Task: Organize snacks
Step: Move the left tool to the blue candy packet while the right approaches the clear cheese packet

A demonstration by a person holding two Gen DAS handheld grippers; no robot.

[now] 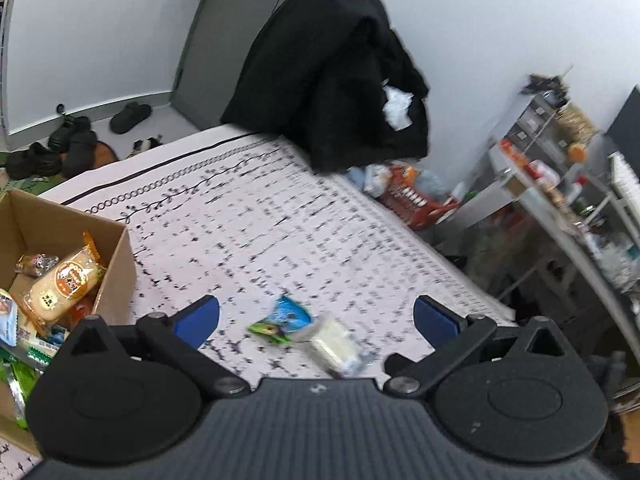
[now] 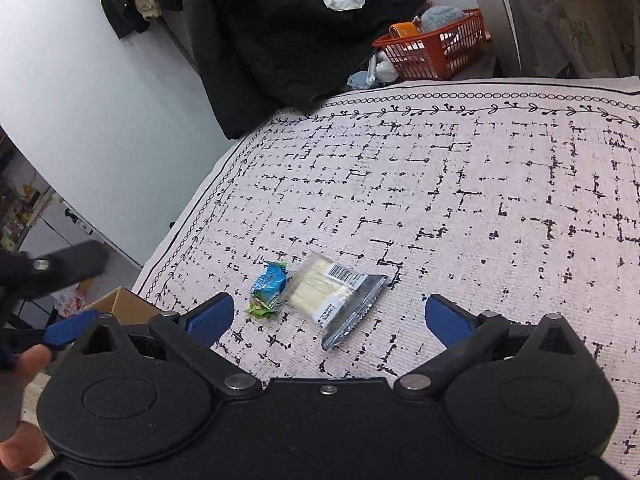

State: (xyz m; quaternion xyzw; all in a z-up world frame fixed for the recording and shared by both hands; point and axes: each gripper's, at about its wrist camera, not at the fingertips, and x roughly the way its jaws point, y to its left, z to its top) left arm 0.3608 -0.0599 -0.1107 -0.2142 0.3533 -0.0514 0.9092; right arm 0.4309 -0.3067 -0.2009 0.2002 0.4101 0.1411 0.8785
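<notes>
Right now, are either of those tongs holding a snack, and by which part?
Nothing is held. Both the left tongs and right tongs are open; the cracker packet and blue-green wrapper lie untouched on the cloth.

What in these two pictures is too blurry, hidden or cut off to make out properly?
- Left wrist view: the white snack packet is smeared by motion blur; its label is unreadable.
- Left wrist view: the cardboard box runs off the left edge and behind the left gripper, hiding part of its contents.
- Left wrist view: the shelf items are too blurred to identify.
- Right wrist view: the box sits mostly behind the right gripper.
</notes>
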